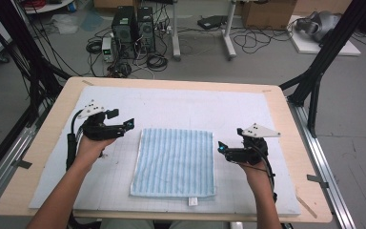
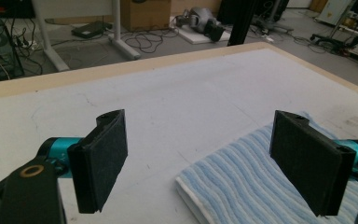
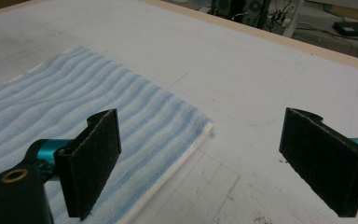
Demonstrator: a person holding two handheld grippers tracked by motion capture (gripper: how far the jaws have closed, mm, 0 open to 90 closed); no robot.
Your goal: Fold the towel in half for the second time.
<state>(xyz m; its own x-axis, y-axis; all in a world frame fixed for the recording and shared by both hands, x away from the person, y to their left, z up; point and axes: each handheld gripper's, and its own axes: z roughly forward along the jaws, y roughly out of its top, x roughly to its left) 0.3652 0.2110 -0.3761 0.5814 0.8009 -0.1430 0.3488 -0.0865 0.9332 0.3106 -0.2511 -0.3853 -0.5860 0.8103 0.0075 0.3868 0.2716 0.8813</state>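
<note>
blue striped towel [image 1: 174, 161] flat, mid-table on white mat [image 1: 219, 107] | left gripper [image 1: 120, 121] jaws spread wide, empty, near towel's far-left corner | right gripper [image 1: 222, 149] jaws spread wide, empty, just beside towel's right edge

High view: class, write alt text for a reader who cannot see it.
A blue striped towel lies flat on a white mat over a wooden table. The left gripper and right gripper are open, one on each side of it.
</note>
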